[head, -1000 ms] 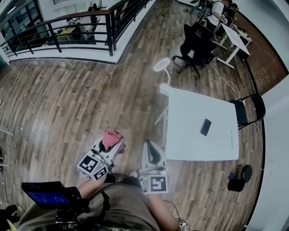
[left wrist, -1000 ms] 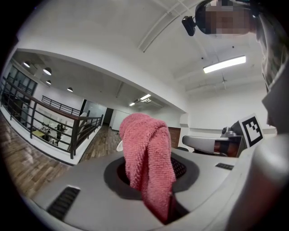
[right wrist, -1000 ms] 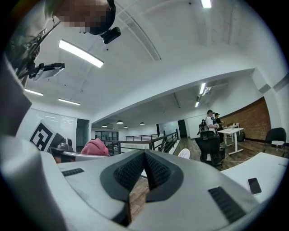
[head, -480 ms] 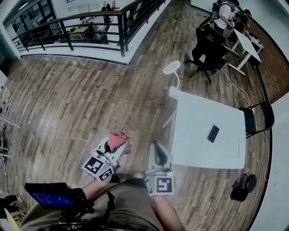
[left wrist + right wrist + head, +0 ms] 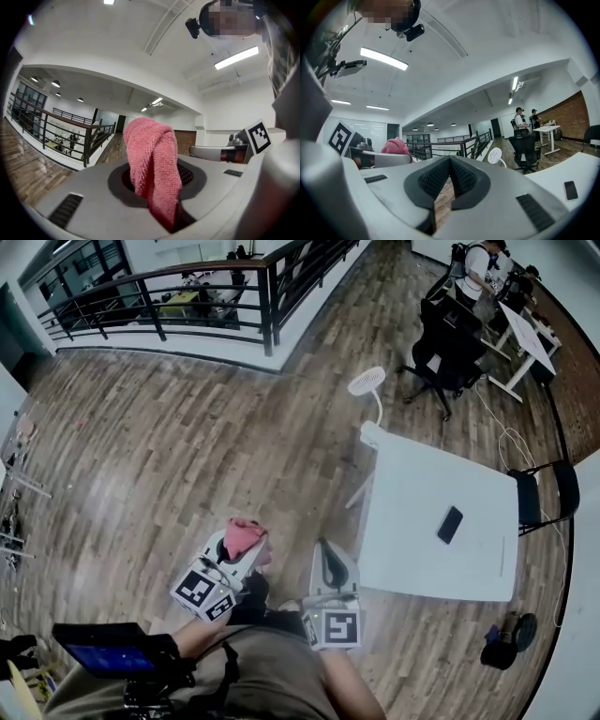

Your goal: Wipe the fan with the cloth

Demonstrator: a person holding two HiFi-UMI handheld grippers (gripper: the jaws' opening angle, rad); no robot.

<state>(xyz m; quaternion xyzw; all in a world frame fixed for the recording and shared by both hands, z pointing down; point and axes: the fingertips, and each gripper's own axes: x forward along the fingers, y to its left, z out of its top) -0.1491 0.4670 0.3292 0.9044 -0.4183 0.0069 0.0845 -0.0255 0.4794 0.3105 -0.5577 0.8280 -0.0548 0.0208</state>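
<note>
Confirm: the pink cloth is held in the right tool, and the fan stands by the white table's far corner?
No: the pink cloth is in the left tool, as the left gripper view shows. The fan does stand by the white table's far corner.

Office, white desk, swivel chair, railing

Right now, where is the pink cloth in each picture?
Head view: the cloth is low and left of centre, pinched in the left gripper.
Left gripper view: dead centre, clamped between the jaws and bunched up above them.
Right gripper view: a small pink bump at the left, halfway down.
Shared landmark: the black railing shows in all three.
</note>
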